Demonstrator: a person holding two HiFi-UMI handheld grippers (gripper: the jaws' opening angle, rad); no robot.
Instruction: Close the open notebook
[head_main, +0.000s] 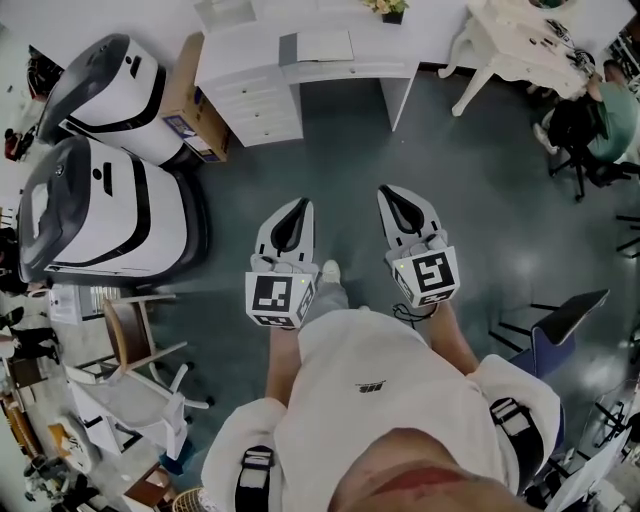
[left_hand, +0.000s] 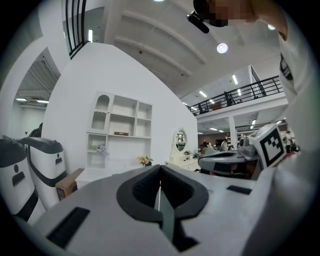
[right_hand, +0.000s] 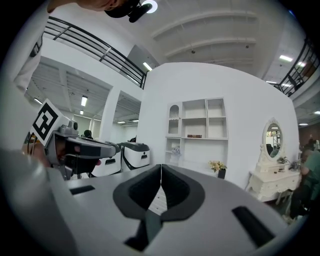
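Two grippers: left gripper and right gripper sit side by side at waist height, tips aimed at the desk; looks like a walk-up, not a reach.
Left fingers: pressed together, nothing between them.
Right fingers: pressed together too, empty.
Notebook: one flat pale rectangle on the desk, well ahead of both sets of fingertips. That's my guess for it, but it is too small to tell whether it lies open.
Contact: none, so the closing isn't started.
Machines: two big white ones, out left of the left fingers.
Tables: one desk ahead, one more table far forward-right of the right fingers.
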